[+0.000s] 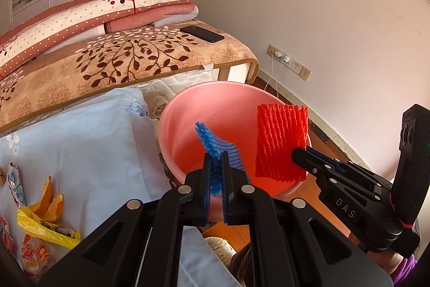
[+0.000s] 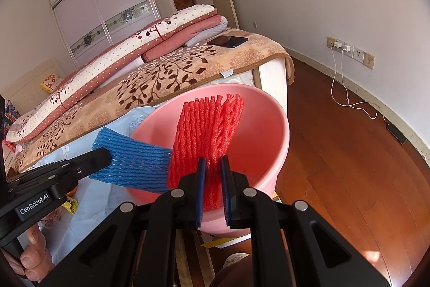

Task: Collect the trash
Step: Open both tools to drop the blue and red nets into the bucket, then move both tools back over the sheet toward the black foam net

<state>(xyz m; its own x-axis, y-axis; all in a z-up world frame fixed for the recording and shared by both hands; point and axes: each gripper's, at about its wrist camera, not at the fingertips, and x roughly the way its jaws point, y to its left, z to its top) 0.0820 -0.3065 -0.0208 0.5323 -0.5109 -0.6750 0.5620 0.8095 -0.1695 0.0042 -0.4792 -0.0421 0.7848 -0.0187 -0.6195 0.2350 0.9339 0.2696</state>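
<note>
Step in hand: I have both foam nets carried over the pink bucket (image 2: 271, 125) and I judge this the drop-off stage of collecting the trash.
Left hand-held gripper (image 1: 217, 174): jaws nearly closed, pinching the blue foam net (image 1: 215, 145) by its lower end; the net sticks up and out over the bucket's mouth.
Right hand-held gripper (image 2: 213, 179): jaws nearly closed on the red foam net (image 2: 209, 131), gripped low, the free end standing above the bucket interior.
Bucket: it stands on the wooden floor (image 2: 336, 166) just beside the bed (image 1: 134, 55), mouth tilted towards me in both views; I see nothing inside it yet.
Trash not yet collected: orange peel (image 1: 49, 199), a yellow plastic bag (image 1: 45, 229) and printed wrappers (image 1: 33, 254) lie on the pale blue sheet (image 1: 88, 141), left of the bucket.
Next move, as I judge it: open each pair of jaws so the nets fall in. The red one sits well over the opening; the blue one hangs nearer the left rim, so I would bring it further in first.
Risk: light foam may cling to the pads or drift past the rim.
</note>
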